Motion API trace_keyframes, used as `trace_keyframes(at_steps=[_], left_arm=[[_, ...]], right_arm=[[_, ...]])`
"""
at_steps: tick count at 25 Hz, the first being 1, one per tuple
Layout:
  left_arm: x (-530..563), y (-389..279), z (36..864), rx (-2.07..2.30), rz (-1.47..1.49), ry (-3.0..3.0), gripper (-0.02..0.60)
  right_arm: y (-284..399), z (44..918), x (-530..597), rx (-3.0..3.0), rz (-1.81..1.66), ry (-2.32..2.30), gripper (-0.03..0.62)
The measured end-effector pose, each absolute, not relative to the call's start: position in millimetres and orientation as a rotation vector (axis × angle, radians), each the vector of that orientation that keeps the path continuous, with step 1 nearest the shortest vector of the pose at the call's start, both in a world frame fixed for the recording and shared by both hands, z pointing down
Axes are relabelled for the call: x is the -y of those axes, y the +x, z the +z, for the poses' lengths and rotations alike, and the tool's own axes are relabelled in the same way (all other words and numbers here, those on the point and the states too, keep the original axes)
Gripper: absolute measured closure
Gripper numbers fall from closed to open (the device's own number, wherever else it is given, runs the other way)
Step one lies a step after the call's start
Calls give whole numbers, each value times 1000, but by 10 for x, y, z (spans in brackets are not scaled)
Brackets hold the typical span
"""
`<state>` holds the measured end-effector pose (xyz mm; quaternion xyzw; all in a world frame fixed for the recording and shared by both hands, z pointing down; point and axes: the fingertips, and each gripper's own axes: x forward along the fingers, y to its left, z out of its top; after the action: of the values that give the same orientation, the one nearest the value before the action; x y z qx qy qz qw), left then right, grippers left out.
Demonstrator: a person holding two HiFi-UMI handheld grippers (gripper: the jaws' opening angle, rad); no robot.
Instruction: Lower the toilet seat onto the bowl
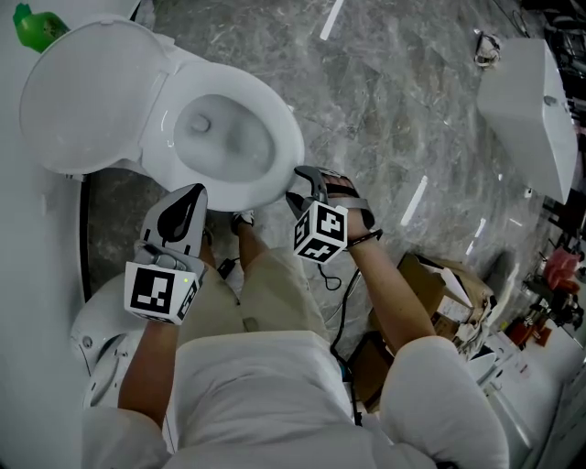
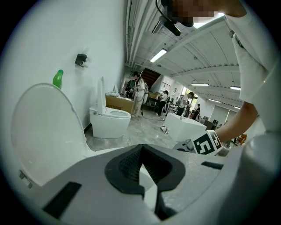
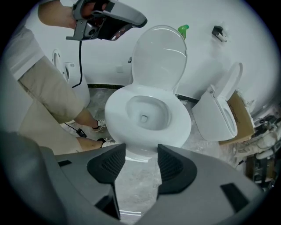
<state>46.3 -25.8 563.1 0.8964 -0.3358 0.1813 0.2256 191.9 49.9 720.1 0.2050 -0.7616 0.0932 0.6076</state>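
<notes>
Two grippers low in the head view, both empty. Left gripper (image 2: 141, 147): jaws together, pads meeting at the tips, nothing clamped between them; in the head view, tip just beside the lower-left edge of the bowl (image 1: 291, 151), contact impossible to judge. Right gripper (image 3: 141, 149): jaws well apart, only marble floor (image 3: 136, 193) and the bowl's front edge showing through the gap, pads touching nothing; at the bowl's lower right in the head view, pointing steeply down.

Toilet seat (image 1: 82, 92) raised at upper left of the head view, a plain white oval leaning back toward the wall, clear of the bowl; ring and lid not separable by eye. Green bottle (image 1: 37, 27) behind its top edge, partly cut off by the frame.

Second toilet (image 3: 219, 116) with its own lid up at right of the right gripper view, cardboard box (image 3: 243, 116) behind it. Sneakers (image 3: 100, 126) left of the bowl there, black cable (image 3: 80, 66) hanging at upper left. White fixture (image 1: 526, 110) at upper right of the head view. Far background of the left gripper view: small, indistinct figures.
</notes>
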Motion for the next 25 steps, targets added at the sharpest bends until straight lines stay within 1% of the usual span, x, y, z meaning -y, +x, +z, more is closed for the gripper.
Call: trace_keyframes(at_steps=[25], left_arm=[[262, 790, 6099, 832, 596, 2456, 578]], right_arm=[[2256, 8129, -725, 1682, 383, 497, 367]])
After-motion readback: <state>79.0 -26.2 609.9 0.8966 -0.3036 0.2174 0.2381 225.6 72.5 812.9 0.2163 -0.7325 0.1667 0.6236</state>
